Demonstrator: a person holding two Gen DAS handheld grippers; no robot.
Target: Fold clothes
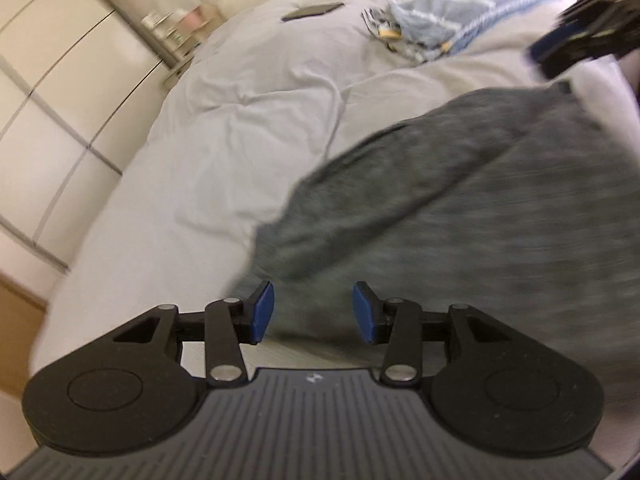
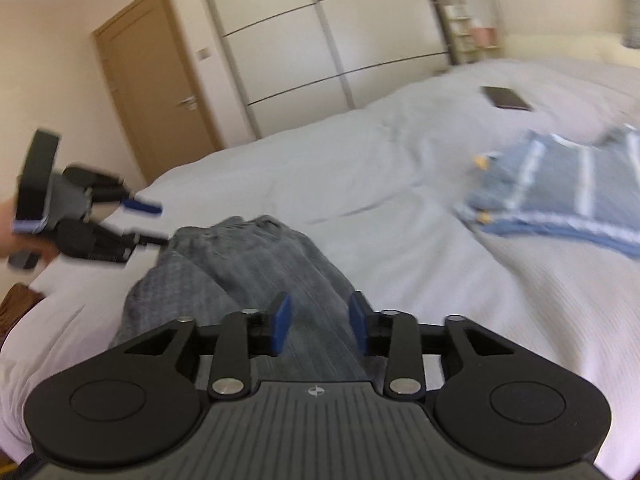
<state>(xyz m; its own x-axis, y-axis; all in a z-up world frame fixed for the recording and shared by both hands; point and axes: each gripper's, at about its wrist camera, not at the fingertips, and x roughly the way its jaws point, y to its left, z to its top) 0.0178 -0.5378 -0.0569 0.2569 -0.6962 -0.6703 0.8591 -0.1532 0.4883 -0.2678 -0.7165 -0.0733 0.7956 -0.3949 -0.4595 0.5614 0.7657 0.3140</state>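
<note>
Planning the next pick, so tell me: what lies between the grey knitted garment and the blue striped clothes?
Only bare white bedcover separates the grey knitted garment from the blue striped clothes, clearest in the right wrist view.

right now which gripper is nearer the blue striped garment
Right. The right gripper sits over the grey garment beside the blue striped garment; the left gripper is further, at the grey garment's far side.

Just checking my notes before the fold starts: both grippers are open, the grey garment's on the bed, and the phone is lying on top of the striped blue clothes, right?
Not quite. The phone lies on the bare bed cover, apart from the striped blue clothes, as the right wrist view shows. The rest holds: left gripper and right gripper open, grey garment on the bed.
</note>
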